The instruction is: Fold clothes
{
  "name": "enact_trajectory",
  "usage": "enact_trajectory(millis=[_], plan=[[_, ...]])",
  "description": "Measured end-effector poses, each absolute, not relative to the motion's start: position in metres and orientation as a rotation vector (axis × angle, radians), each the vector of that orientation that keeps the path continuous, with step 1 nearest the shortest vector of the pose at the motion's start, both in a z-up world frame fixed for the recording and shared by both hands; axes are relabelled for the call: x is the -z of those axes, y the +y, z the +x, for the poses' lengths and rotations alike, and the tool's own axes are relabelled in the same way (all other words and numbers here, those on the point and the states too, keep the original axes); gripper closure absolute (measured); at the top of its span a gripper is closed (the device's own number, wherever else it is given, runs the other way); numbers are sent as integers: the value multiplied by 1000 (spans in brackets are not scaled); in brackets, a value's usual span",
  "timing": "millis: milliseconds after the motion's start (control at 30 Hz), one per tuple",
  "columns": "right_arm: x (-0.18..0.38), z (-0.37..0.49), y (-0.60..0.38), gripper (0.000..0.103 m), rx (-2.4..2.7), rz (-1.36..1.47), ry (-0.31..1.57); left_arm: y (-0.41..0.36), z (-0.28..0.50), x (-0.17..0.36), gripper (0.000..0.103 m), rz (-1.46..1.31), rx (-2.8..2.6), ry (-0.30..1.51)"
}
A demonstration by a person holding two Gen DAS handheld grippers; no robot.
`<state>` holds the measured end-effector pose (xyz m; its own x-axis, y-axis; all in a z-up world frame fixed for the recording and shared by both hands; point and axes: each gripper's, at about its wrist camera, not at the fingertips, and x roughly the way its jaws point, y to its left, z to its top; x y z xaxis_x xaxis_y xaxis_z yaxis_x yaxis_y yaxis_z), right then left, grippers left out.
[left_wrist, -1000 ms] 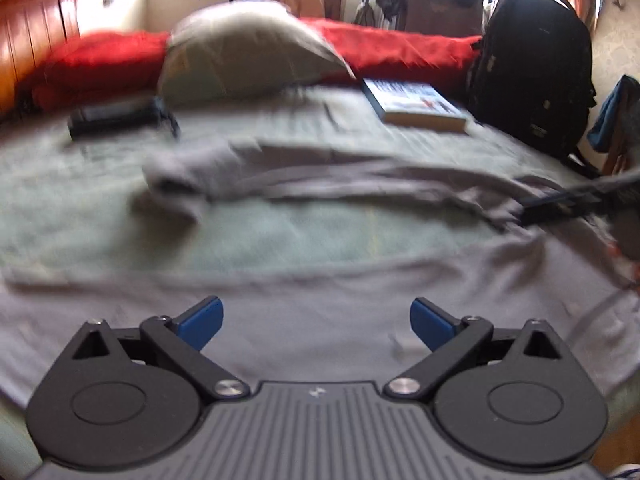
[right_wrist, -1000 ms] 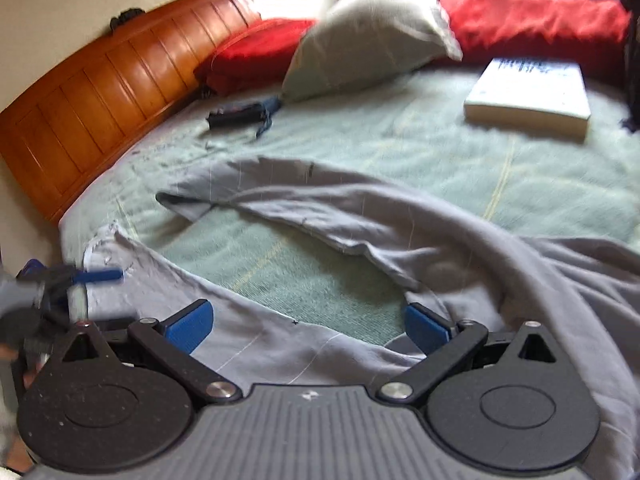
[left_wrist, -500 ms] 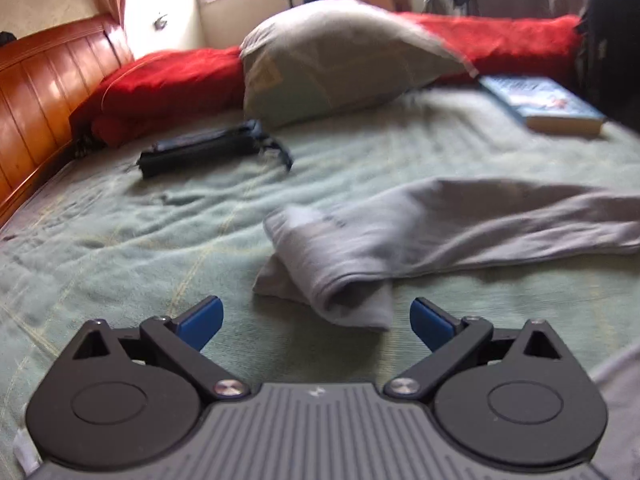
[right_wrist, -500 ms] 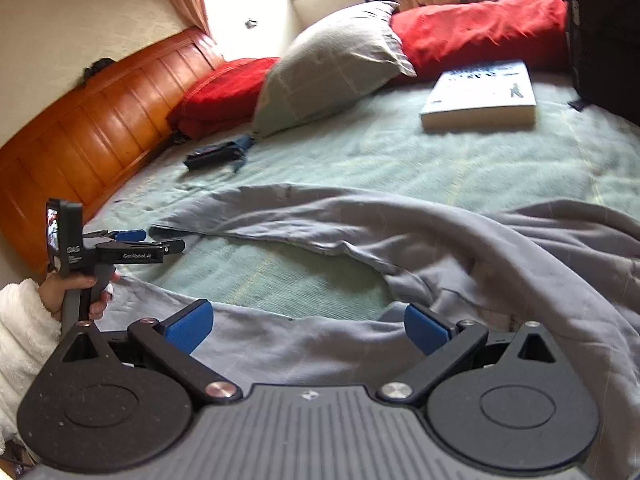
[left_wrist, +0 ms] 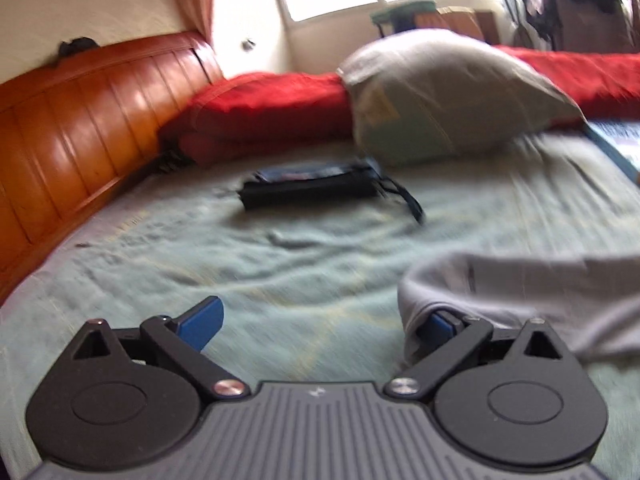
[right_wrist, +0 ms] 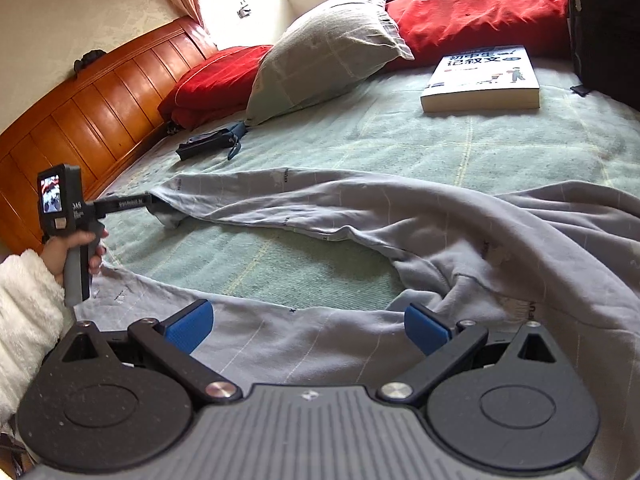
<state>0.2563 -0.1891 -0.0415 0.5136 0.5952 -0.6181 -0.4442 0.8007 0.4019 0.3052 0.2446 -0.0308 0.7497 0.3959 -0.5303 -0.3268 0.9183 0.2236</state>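
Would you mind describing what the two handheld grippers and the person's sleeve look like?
Each gripper, left and right, has a ribbed grey body, two round black housings, black linkage arms with silver pivot screws, and blue finger pads. Seen from the right wrist, the left gripper has a grey pistol grip and a small lit screen. The sleeve is fluffy and white.

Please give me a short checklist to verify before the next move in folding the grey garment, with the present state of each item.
1. Left tongs open wide: ok.
2. Left tongs placed at the sleeve cuff: ok; the cuff's edge drapes over their right finger.
3. Cuff lying between both fingers of the left tongs: not ok; it covers one side only.
4. Right tongs open above the lower part of the grey garment, gripping nothing: ok.
5. Garment lying flat: not ok; it is bunched and creased near its middle.
6. Book and black pouch apart from the garment: ok.
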Motion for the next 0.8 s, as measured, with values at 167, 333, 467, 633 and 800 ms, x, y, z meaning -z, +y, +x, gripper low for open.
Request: enact_trajectory(millis=[167, 333, 467, 633, 800], plan=[[42, 254, -187, 0, -634, 197, 821, 248, 312, 47, 4, 19, -266, 679], [39, 253, -190, 0, -610, 184, 813, 254, 319, 52, 4, 53, -351, 685], [39, 254, -192, 0, -605, 194, 811, 272, 318, 34, 4, 21, -389, 648], [40, 254, -189, 0, -623, 194, 815, 273, 318, 10, 3, 98, -406, 589], [44, 254, -186, 0, -636, 194, 823, 265, 322, -18, 3, 131, -385, 520]])
